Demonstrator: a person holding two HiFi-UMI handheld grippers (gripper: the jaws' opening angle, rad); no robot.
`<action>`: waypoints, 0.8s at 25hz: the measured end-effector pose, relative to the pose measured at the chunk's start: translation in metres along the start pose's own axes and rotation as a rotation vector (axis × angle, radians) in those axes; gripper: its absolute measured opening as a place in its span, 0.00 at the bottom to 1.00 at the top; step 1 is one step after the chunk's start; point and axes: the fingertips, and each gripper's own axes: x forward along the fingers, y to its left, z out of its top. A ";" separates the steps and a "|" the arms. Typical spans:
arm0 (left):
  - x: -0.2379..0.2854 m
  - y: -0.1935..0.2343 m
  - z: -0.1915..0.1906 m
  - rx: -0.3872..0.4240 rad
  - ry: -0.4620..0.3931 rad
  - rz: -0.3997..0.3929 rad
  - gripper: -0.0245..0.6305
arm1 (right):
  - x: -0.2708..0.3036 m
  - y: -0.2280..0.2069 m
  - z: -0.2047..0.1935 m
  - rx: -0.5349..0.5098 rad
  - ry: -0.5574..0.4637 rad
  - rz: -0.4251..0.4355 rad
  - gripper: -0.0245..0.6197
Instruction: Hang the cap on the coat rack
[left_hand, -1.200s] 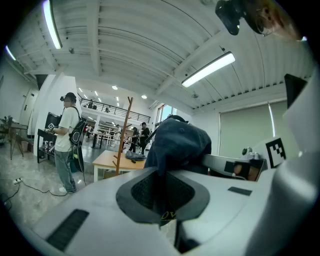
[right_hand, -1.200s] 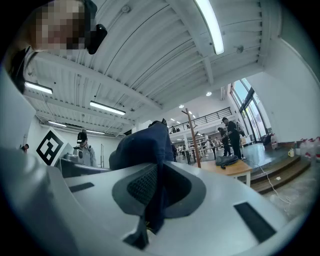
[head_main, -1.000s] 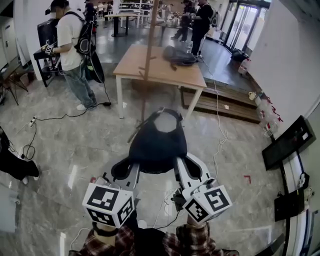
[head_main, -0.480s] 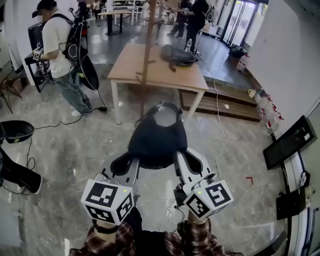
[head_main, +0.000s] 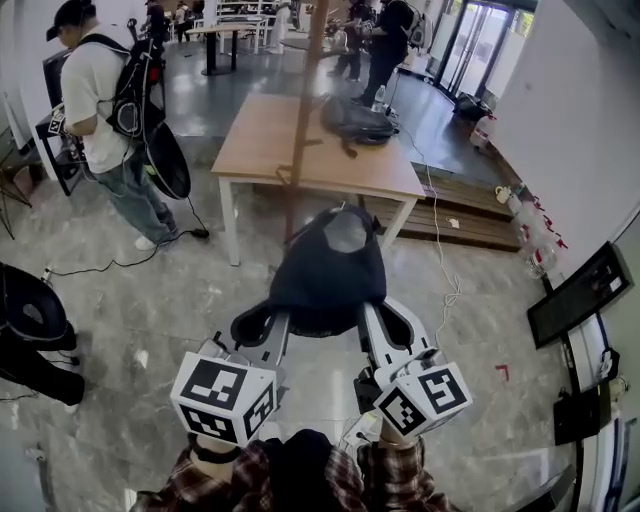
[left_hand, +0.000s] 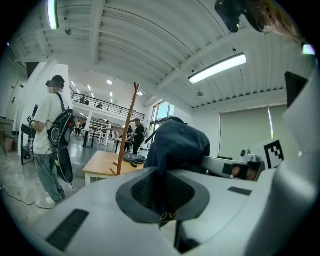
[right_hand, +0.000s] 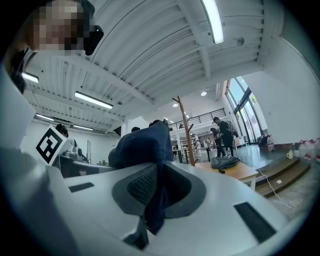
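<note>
In the head view a dark navy cap (head_main: 328, 270) hangs in the air between my two grippers. My left gripper (head_main: 262, 326) is shut on the cap's left edge, and my right gripper (head_main: 392, 324) is shut on its right edge. The wooden coat rack (head_main: 304, 110) stands just beyond the cap, its pole rising in front of the table. In the left gripper view the cap (left_hand: 176, 142) bulges above the left gripper (left_hand: 161, 200), with the coat rack (left_hand: 128, 131) further off. The right gripper view shows cap (right_hand: 142, 147) fabric pinched in the right gripper (right_hand: 156, 197), and the coat rack (right_hand: 184, 131) behind.
A wooden table (head_main: 260, 150) with a dark bag (head_main: 357, 115) stands behind the rack. A person with a backpack (head_main: 95, 95) stands at the left, others at the far back. Cables (head_main: 440, 250) trail over the marble floor. A low wooden step (head_main: 455, 215) lies at the right.
The cap and both grippers have shifted slightly right and closer to the coat rack. The person at the left has drifted leftward in view. Both grips are unchanged.
</note>
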 end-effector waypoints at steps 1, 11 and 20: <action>0.003 0.006 0.000 -0.003 0.006 -0.003 0.07 | 0.006 -0.001 -0.002 0.004 0.004 -0.006 0.07; 0.065 0.060 0.003 -0.029 0.052 -0.003 0.07 | 0.084 -0.039 -0.015 0.041 0.041 -0.013 0.07; 0.158 0.118 0.012 -0.051 0.050 0.044 0.07 | 0.179 -0.104 -0.025 0.049 0.060 0.037 0.07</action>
